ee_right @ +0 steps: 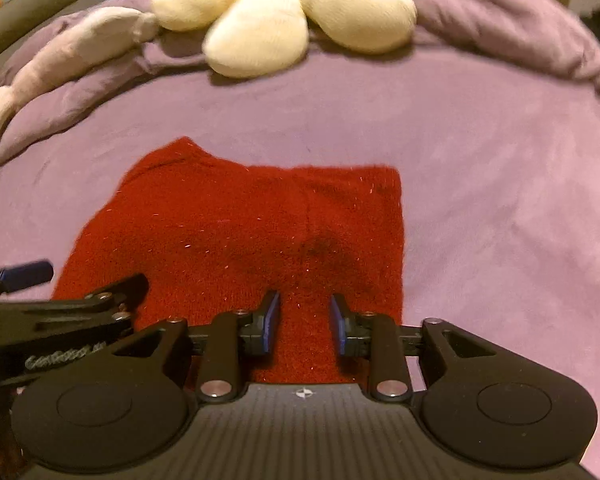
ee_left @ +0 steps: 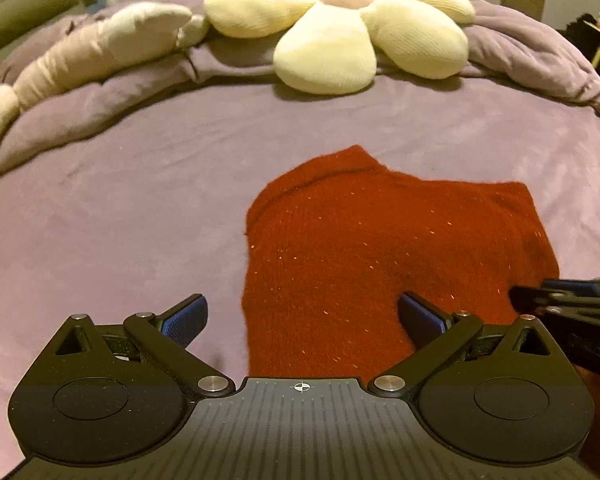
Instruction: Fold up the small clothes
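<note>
A small red knitted garment (ee_left: 380,248) with glittery threads lies folded flat on the purple bedspread (ee_left: 120,208); it also shows in the right wrist view (ee_right: 240,232). My left gripper (ee_left: 302,318) is wide open and empty over the garment's near left edge, one blue pad on the bedspread side, one over the knit. My right gripper (ee_right: 304,326) is part open and empty, fingers above the garment's near edge. Each gripper shows at the side of the other's view.
A cream flower-shaped cushion (ee_left: 340,24) lies at the head of the bed, also seen in the right wrist view (ee_right: 284,12). A long pale bolster (ee_left: 80,64) lies at the back left. A bunched purple duvet (ee_left: 540,52) rings the far edge.
</note>
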### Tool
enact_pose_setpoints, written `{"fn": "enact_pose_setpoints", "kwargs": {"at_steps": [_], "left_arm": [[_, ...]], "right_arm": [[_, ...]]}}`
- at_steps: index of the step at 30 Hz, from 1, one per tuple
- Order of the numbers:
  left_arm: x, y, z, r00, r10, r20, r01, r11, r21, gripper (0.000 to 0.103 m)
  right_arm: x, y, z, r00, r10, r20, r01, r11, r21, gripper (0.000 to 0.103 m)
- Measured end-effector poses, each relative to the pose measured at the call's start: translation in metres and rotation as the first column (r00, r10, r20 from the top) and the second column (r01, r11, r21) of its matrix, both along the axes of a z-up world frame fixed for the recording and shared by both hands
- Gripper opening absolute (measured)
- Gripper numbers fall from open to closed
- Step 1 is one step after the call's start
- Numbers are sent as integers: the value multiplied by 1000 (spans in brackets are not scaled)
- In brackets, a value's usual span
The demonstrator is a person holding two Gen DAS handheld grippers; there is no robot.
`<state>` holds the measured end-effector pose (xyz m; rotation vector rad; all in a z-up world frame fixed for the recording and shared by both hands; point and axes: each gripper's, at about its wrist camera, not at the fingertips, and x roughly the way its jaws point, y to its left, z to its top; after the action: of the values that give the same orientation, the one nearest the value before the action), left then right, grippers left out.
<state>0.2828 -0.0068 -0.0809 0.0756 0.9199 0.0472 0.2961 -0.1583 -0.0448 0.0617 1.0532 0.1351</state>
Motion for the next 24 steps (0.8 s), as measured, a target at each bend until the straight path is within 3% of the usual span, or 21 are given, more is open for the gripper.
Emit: {"fn": "enact_pose_setpoints", "kwargs": {"at_steps": [4,10,12,14,17,20,24], "left_arm": [[-24,8,14,999,-32,1,32,999,-35,103],[-42,9,10,999,-31,6,32,998,-58,103],[-42,11,4,1000,-16,7,16,998,-68,103],[-42,15,0,1000,0,10,1,995,-96,103],[-47,27,3,1000,23,5,-22,987,-157,103],[-63,38,15,1000,29,-7,-29,980,-197,103],[-101,39,29,999,44,9,-42,990,-137,103]], "right_arm": [[-48,4,27,998,24,62,-26,999,23,30],[-61,-2,5,1000,13,-25,-14,999,-30,41],[-55,2,-3,1000,13,-29,-15,997,-80,59],[-50,5,-11,1000,8,-24,-11,993,-121,69],[-54,-4,-14,1000,-17,21,19,994,-107,85],[-90,-22,-8,992,-21,124,29,997,-68,87],[-150,-34,7,994,-53,99,53,999,2,88]]}}
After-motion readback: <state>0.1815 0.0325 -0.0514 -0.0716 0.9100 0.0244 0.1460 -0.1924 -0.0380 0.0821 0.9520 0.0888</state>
